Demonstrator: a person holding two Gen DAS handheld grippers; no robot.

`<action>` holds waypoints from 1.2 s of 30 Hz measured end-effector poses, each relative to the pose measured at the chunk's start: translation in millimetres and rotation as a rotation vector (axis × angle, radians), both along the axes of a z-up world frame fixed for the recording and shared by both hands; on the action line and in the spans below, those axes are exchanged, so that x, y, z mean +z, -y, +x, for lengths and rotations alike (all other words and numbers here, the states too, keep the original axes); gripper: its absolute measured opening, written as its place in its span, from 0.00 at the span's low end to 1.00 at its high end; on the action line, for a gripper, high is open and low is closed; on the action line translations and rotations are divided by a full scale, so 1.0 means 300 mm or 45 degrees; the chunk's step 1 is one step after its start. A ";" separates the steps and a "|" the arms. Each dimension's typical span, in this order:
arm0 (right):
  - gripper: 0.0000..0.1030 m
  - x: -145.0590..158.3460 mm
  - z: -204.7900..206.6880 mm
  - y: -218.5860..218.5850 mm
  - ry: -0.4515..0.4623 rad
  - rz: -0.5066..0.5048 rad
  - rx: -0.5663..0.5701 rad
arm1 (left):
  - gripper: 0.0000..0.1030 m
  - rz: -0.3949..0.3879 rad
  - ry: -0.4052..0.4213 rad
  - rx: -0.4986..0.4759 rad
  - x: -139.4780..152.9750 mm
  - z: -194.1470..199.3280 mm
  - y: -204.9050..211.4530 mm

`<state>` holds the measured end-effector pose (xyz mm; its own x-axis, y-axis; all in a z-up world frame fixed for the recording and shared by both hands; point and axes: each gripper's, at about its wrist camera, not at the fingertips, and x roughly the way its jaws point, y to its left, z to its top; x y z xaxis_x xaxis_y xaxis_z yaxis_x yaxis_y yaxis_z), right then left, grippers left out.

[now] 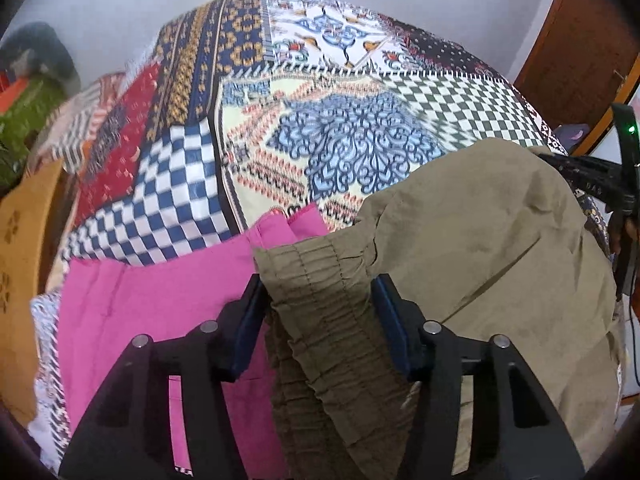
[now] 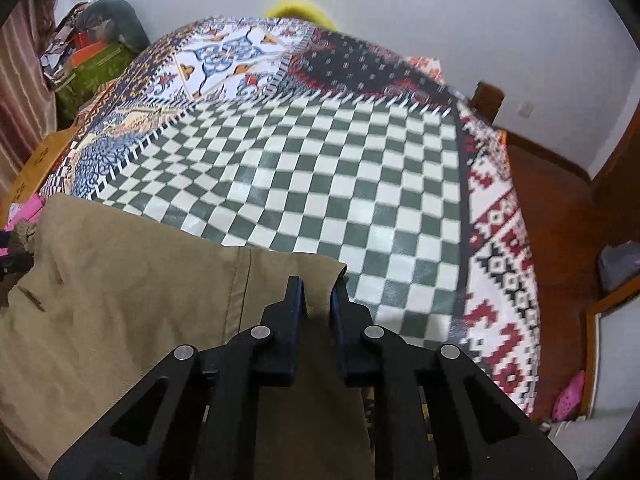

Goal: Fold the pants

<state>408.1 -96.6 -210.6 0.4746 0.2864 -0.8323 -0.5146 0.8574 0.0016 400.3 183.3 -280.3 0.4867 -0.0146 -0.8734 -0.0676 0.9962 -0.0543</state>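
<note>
The pants (image 1: 480,248) are plain khaki-olive, with a gathered waistband of the same shade. Just left of them lies a solid hot-pink garment (image 1: 160,304). Under both spreads a patchwork-print bedsheet (image 2: 304,184): grey-green and cream checks on the right, blue and white checks at the near left, a pale blue scroll medallion in the middle, navy bands with mustard motifs far left, a red strip with small gold marks, and a white border with red and black geometric figures at the right edge. The gripper fingers (image 1: 250,320) are black with blue pads.
</note>
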 end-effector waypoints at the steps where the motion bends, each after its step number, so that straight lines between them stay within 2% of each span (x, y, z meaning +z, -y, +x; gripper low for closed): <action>1: 0.12 0.014 0.003 0.001 0.018 0.008 -0.011 | 0.52 0.015 0.013 0.002 0.014 0.001 0.000; 4: 0.12 0.073 0.018 0.027 0.074 0.063 -0.063 | 0.51 0.038 0.053 0.014 0.055 -0.005 -0.006; 10: 0.11 0.219 0.019 0.036 0.209 0.137 -0.128 | 0.47 -0.006 0.117 0.089 0.152 0.029 -0.034; 14: 0.11 0.302 -0.010 0.044 0.244 0.190 -0.125 | 0.46 -0.017 0.131 0.097 0.199 0.007 -0.038; 15: 0.11 0.319 -0.022 0.051 0.249 0.204 -0.123 | 0.40 -0.017 0.136 0.096 0.211 -0.006 -0.037; 17: 0.11 0.351 -0.056 0.068 0.263 0.233 -0.122 | 0.22 -0.003 0.140 0.092 0.237 -0.035 -0.032; 18: 0.11 0.365 -0.074 0.080 0.264 0.250 -0.123 | 0.09 -0.009 0.138 0.086 0.252 -0.051 -0.032; 21: 0.11 0.395 -0.137 0.109 0.245 0.318 -0.109 | 0.08 -0.087 0.152 0.051 0.290 -0.102 -0.026; 24: 0.11 0.409 -0.212 0.095 0.289 0.274 -0.076 | 0.08 -0.061 0.138 0.019 0.299 -0.136 0.001; 26: 0.11 0.411 -0.233 0.090 0.286 0.259 -0.062 | 0.09 -0.044 0.096 0.040 0.279 -0.136 0.006; 27: 0.11 0.408 -0.238 0.091 0.276 0.263 -0.062 | 0.16 -0.051 0.073 0.058 0.266 -0.130 0.001; 28: 0.11 0.403 -0.238 0.093 0.269 0.263 -0.065 | 0.31 -0.066 0.052 0.072 0.250 -0.125 -0.006; 29: 0.11 0.398 -0.237 0.096 0.267 0.264 -0.069 | 0.40 -0.094 0.033 0.092 0.226 -0.112 -0.021; 30: 0.11 0.392 -0.231 0.100 0.263 0.268 -0.074 | 0.55 -0.107 0.034 0.110 0.212 -0.106 -0.031; 31: 0.11 0.387 -0.226 0.108 0.258 0.271 -0.079 | 0.59 -0.117 0.035 0.130 0.195 -0.097 -0.042; 36: 0.11 0.308 -0.164 0.146 0.200 0.268 -0.125 | 0.59 -0.187 -0.030 0.151 0.083 -0.010 -0.075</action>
<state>358.9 -140.3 -118.2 0.6274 0.3917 -0.6730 -0.4372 0.8924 0.1119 397.2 205.9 -255.3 0.4721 -0.0865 -0.8773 -0.1870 0.9627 -0.1955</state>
